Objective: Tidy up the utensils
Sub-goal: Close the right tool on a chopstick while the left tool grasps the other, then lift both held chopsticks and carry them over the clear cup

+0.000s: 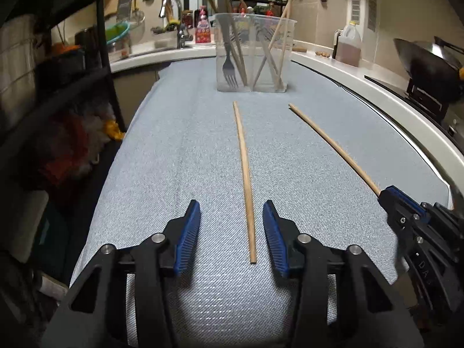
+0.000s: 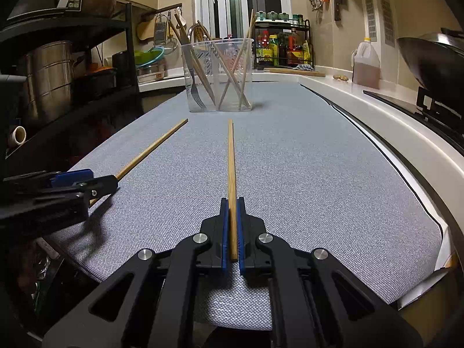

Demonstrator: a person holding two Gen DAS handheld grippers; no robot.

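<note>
Two chopsticks lie on the grey-blue cloth point(image 1: 179, 150), and each has a gripper at its near end. Low in the left wrist view, the left gripper point(image 1: 232, 226) straddles the left chopstick point(image 1: 245, 179), its blue pads point(image 1: 190, 232) standing apart on either side with clear cloth showing between rubber and wood, so nothing is pinched there. Over in the right wrist view the picture is different: the right gripper point(image 2: 232, 226) has its pads together, clamped on the butt of the right chopstick point(image 2: 231, 159), which runs straight up the middle of the frame toward the clear plastic holder point(image 2: 217, 75). That holder sits at the top centre of both views and already carries a fork point(image 2: 193, 84) and several crossed chopsticks. So the job looks partly done, with these two sticks left to go in. Now the risks. The right grip is at the very end of a long, thin stick, so the far tip could droop or swing on the lift and catch the holder's rim rather than clear it. On the left, the stick lies nearer the right pad than the left, so an uneven close could roll it or flick it sideways along the cloth. And that crossed tangle inside the holder could block a new stick going in, or nudge the light container over.
</note>
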